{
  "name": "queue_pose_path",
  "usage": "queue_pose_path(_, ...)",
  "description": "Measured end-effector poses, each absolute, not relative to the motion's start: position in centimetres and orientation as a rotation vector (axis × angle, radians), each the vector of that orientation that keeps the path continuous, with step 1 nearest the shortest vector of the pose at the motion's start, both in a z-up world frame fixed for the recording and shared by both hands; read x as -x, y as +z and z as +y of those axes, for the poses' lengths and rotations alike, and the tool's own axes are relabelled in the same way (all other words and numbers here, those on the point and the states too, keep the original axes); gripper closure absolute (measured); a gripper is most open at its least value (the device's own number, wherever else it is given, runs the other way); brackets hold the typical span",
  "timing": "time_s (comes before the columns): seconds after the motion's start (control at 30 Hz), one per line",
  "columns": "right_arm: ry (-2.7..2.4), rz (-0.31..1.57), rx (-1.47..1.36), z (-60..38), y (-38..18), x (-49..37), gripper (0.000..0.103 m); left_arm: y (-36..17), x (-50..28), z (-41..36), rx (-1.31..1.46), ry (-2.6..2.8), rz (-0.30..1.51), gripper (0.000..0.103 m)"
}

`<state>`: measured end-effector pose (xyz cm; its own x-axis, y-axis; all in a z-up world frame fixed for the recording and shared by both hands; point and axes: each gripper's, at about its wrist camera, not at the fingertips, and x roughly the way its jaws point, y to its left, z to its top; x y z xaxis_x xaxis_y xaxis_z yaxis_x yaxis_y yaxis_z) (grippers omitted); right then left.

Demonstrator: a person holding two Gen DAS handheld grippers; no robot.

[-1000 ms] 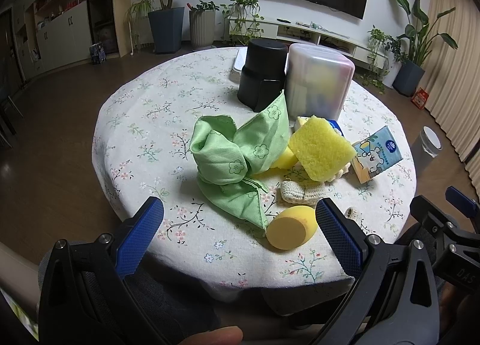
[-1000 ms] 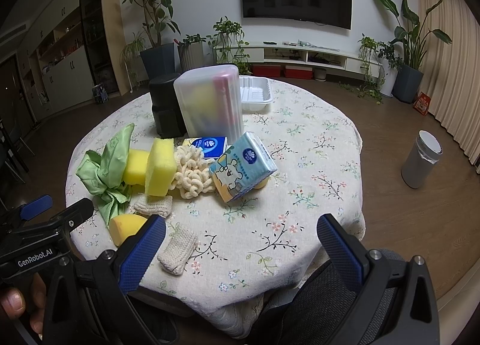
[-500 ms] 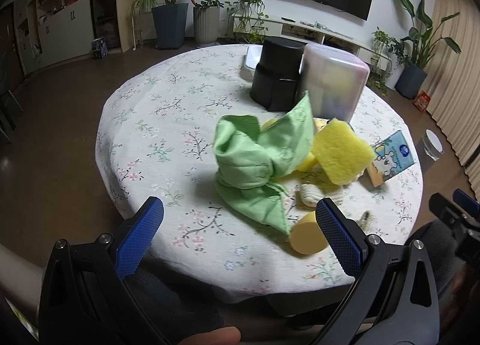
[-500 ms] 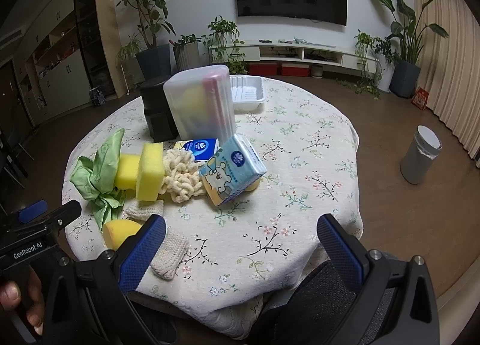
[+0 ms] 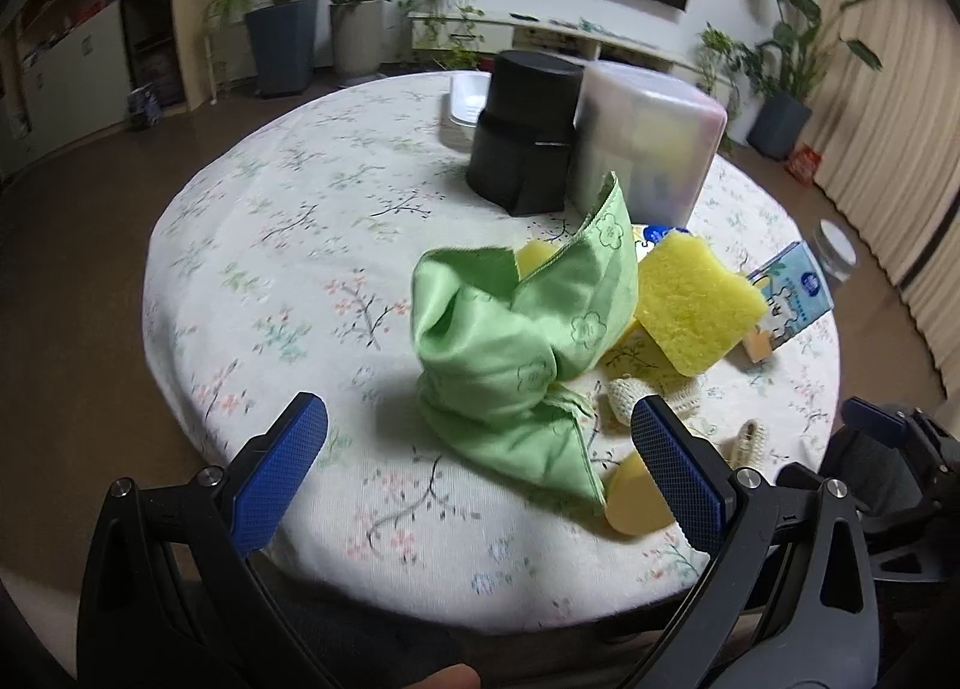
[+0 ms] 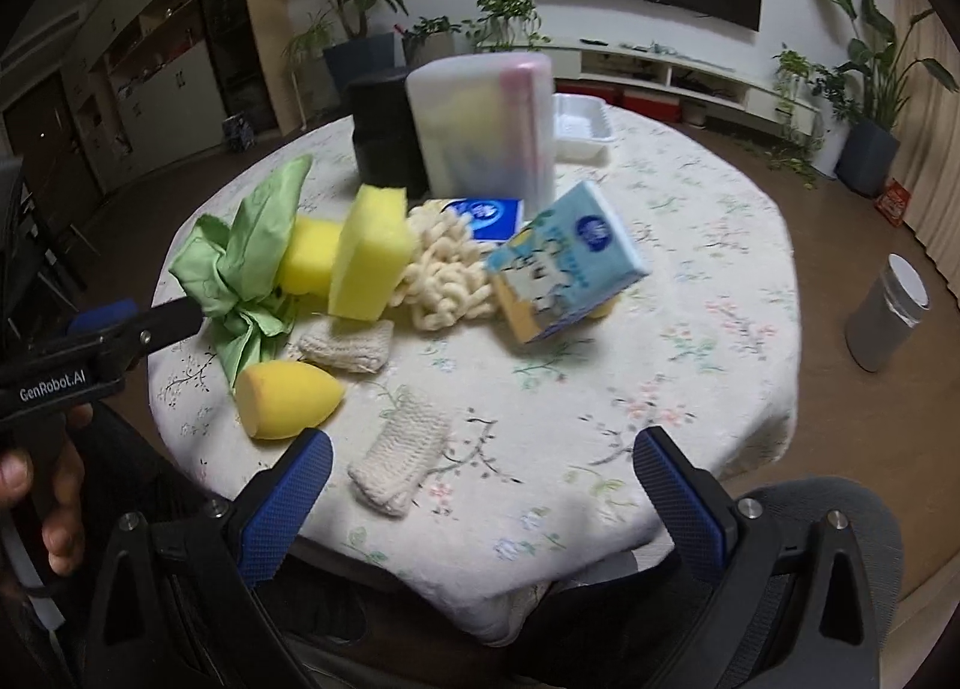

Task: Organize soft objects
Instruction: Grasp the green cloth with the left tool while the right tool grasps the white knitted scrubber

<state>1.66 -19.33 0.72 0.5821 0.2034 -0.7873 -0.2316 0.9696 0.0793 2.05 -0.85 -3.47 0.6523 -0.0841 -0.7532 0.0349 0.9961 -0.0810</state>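
Green cloth (image 5: 528,353) lay bunched on the desk (image 5: 300,281); we saw both grippers' fingers (image 5: 282,467) (image 6: 288,503) apart, the right's just narrowing, gripping nothing.

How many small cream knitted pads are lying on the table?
2. One knitted pad lies nearest the table edge, between the right gripper's fingers in its view; the other lies just in front of the upright yellow sponge. More may be hidden under the pile.

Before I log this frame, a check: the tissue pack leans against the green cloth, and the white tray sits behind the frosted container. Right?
Not quite. The tissue pack leans by the cream knotted rope bundle, well apart from the green cloth. The white tray does sit behind the frosted container. The right wrist view shows it.
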Motion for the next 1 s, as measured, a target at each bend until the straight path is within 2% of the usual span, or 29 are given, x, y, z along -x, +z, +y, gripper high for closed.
queue_pose_path(0.03,0.260,0.930,0.033,-19.1,0.3,-2.0,0.008,-3.7,-2.3,-1.5,0.047,-0.069,0.869,0.002)
queue_pose_path(0.1,0.271,0.973,0.030,-18.7,-0.5,-2.7,0.021,-3.8,-3.4,-0.6,0.039,-0.071,0.890,0.002)
queue_pose_path(0.47,0.321,1.001,0.078,-16.8,-2.4,-3.2,0.022,-4.7,-6.2,2.4,0.088,-0.112,0.969,0.002)
queue_pose_path(0.53,0.334,0.995,0.088,-16.6,-2.3,-3.1,0.027,-5.0,-6.6,2.9,0.100,-0.118,0.986,0.002)
queue_pose_path(0.57,0.342,0.990,0.097,-16.6,-2.2,-3.1,0.035,-5.2,-6.9,3.2,0.100,-0.120,0.991,0.002)
queue_pose_path(0.6,0.349,0.984,0.105,-16.5,-2.1,-3.0,0.043,-5.3,-7.0,3.2,0.096,-0.121,0.992,0.006)
queue_pose_path(0.67,0.363,0.980,0.098,-16.6,-2.1,-3.3,0.052,-5.5,-7.2,3.3,0.096,-0.130,0.994,0.016)
queue_pose_path(0.73,0.387,0.978,0.087,-16.6,-2.1,-3.4,0.062,-5.5,-7.3,3.3,0.106,-0.143,0.994,0.037)
queue_pose_path(0.77,0.401,0.976,0.080,-16.6,-2.0,-3.4,0.067,-5.4,-7.3,3.3,0.109,-0.147,0.991,0.041)
queue_pose_path(0.83,0.406,0.970,0.079,-16.6,-2.1,-3.4,0.068,-5.2,-7.3,3.2,0.108,-0.148,0.983,0.049)
queue_pose_path(1.0,0.418,0.965,0.045,-17.2,-1.9,-3.2,0.069,-4.9,-7.0,3.8,0.140,-0.150,0.952,0.058)
